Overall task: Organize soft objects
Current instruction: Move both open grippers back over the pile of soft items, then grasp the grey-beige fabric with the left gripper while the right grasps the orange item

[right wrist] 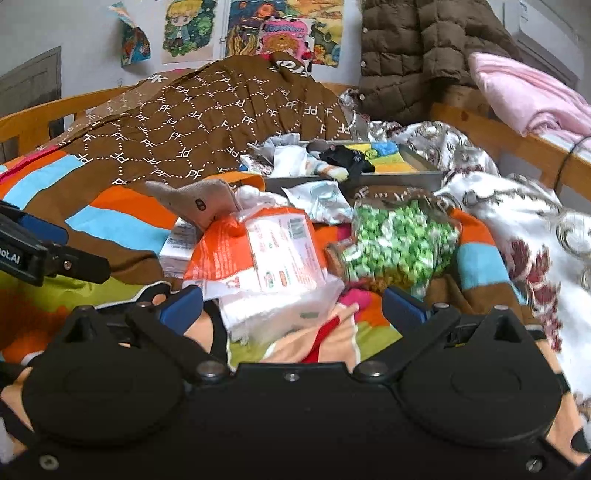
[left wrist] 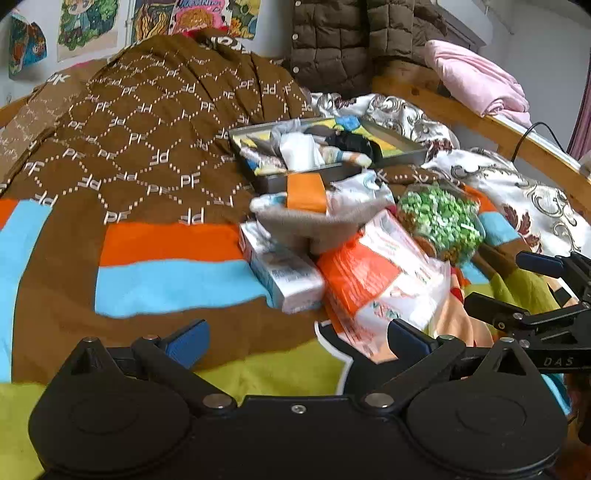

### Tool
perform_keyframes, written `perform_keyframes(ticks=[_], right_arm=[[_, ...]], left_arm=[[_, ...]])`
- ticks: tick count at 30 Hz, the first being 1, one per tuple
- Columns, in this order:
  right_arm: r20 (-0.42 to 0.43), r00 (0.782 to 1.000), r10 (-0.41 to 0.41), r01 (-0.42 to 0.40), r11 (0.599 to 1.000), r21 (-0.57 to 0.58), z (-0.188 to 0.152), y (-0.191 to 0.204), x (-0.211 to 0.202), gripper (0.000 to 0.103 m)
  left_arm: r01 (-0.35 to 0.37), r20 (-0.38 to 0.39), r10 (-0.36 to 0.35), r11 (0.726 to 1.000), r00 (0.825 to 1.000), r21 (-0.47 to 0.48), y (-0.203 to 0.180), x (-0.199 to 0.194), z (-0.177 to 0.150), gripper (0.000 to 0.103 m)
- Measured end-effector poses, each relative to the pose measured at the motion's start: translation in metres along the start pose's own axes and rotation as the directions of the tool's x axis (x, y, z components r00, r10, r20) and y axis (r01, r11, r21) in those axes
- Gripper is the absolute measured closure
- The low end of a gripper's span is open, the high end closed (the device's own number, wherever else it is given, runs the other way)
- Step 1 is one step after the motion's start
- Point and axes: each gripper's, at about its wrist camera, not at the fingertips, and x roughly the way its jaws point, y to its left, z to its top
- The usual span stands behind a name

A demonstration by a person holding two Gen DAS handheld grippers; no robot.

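Left tool [left wrist: 297,341] wide apart, empty, above striped bedspread [left wrist: 166,280]. Right tool [right wrist: 291,304] also spread wide, empty, blue pads flanking near end of orange-and-white plastic packet [right wrist: 266,258]. Grey knitted sock [left wrist: 314,225] draped over small white carton [left wrist: 284,273], beside packet. Bag of green sweets [right wrist: 399,243] just right of packet. Shallow grey tray [left wrist: 402,155] farther back on bed, holding bundled socks.

Cartoon posters [right wrist: 255,29] hang on the wall across the top of the frame. A brown puffer jacket [right wrist: 417,55] hangs at upper right, beside pink fabric [right wrist: 528,92] draped over the wooden bed rail [left wrist: 480,114]. A black cable [left wrist: 524,140] crosses the rail at right. A brown patterned quilt [left wrist: 147,129] fills the left.
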Motion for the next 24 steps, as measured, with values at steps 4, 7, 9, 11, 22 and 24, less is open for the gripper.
perform_keyframes(ticks=[4, 7, 9, 11, 22, 24], right_arm=[[0.005, 1.0, 0.0, 0.0, 1.0, -0.003, 0.011, -0.004, 0.012, 0.001], [0.009, 1.0, 0.004, -0.004, 1.0, -0.01, 0.023, -0.006, 0.023, 0.001], [0.013, 1.0, 0.01, -0.009, 1.0, -0.023, 0.031, -0.006, 0.032, 0.001], [0.015, 1.0, 0.016, -0.015, 0.999, -0.039, 0.041, -0.008, 0.042, 0.001], [-0.011, 0.998, 0.056, -0.057, 0.994, -0.097, 0.1, -0.028, 0.111, 0.001], [-0.024, 0.995, 0.098, -0.1, 0.99, -0.102, 0.113, -0.03, 0.126, 0.001]], left_arm=[[0.011, 0.033, -0.012, 0.999, 0.999, 0.032, 0.004, 0.005, 0.012, 0.001], [0.02, 0.051, -0.023, 0.998, 0.998, 0.059, 0.006, 0.011, 0.02, 0.001], [0.029, 0.062, -0.035, 0.996, 0.997, 0.082, 0.009, 0.017, 0.026, 0.001], [0.039, 0.064, -0.046, 0.994, 0.997, 0.105, 0.012, 0.023, 0.029, 0.001], [0.091, 0.096, -0.117, 0.966, 0.988, 0.241, 0.018, 0.052, 0.046, 0.001], [0.104, 0.11, -0.14, 0.953, 0.984, 0.284, 0.017, 0.053, 0.049, 0.001]])
